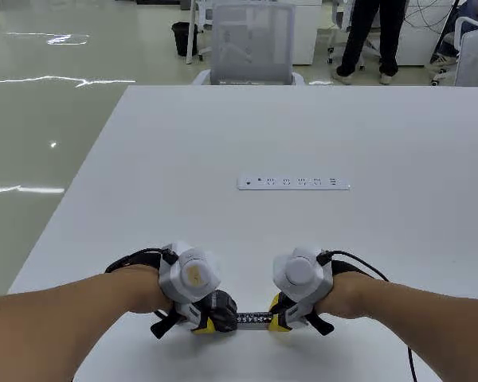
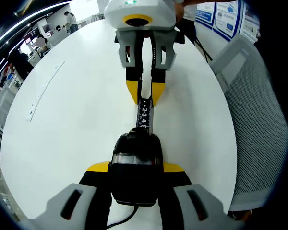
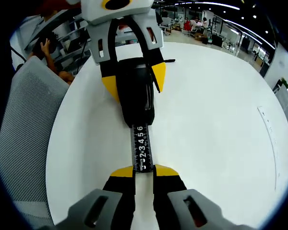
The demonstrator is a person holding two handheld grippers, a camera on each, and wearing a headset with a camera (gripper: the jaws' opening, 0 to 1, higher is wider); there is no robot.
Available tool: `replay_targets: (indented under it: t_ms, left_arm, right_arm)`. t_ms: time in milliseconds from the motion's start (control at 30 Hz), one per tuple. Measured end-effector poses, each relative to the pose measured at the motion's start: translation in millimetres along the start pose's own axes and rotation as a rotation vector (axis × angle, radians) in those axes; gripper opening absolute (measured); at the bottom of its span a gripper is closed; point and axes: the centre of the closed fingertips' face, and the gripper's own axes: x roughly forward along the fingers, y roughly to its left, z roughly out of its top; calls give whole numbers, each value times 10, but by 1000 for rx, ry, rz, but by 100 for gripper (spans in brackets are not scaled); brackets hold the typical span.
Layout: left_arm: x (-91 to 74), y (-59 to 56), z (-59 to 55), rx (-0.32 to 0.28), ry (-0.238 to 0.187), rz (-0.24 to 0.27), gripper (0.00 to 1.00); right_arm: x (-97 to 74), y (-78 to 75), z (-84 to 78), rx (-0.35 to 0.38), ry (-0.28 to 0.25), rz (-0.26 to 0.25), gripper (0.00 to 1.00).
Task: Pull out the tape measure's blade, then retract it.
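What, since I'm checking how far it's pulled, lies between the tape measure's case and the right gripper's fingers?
A short stretch of numbered blade runs from the case to the right gripper, over the white table; the right gripper view shows it.

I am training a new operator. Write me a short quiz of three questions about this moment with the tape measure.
1. True or false: the left hand-held gripper is shut on the tape measure's case.
2. What does the right hand-held gripper clamp? A) the blade near its tip; B) the case; C) nothing.
3. Fill in: in the right gripper view, the highest number readable on the drawn-out blade is ___.
Key: 1 true; 2 A; 3 six (6).
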Motion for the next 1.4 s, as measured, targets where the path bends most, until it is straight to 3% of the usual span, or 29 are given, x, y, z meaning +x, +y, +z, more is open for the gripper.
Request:
replay_targets:
  t_ms: [1400]
  left_arm:
    - [10,2,8,-7,-11,0,33]
  right_arm:
    - [-168,-26,-286,8,33,-12,12]
